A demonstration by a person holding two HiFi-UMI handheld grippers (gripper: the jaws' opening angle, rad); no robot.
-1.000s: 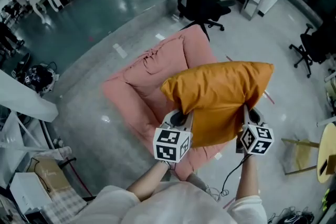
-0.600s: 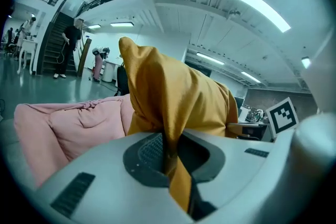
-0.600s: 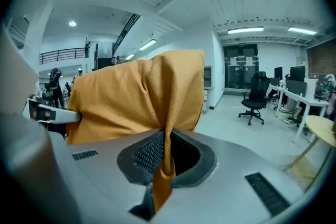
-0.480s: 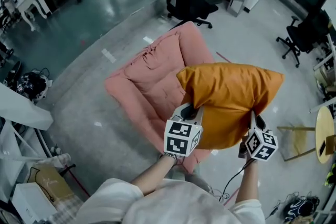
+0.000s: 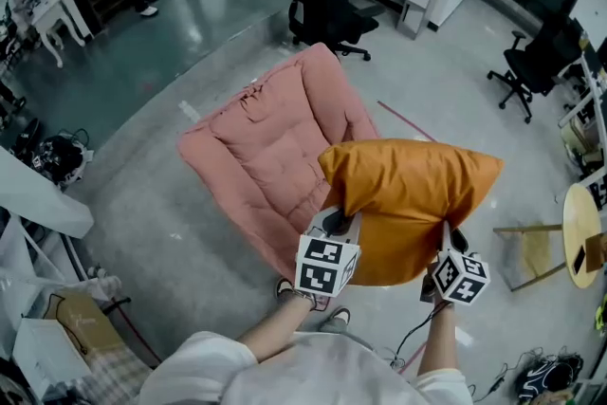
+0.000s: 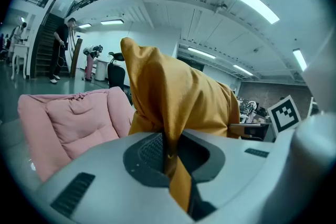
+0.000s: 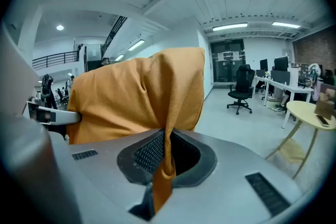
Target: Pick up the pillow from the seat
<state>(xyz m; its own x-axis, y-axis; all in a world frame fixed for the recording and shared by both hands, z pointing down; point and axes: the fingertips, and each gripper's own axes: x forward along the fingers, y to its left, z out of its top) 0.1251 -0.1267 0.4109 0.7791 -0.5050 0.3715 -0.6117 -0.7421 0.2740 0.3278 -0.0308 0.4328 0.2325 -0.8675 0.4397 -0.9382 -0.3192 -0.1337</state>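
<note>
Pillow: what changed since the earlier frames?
The pillow has been drawn back off the seat toward the person, so more of the seat shows. Unchanged: the left gripper and right gripper stay shut on the pillow's near edge; nothing was let go.

Open grey floor (image 5: 156, 223) at left and centre right; pink seat (image 5: 270, 152) fills mid-frame, orange pillow (image 5: 408, 199) overhanging its near edge. One office chair (image 5: 318, 0) at top centre, second office chair (image 5: 531, 62) upper right; round table (image 5: 580, 237) at right edge.
</note>
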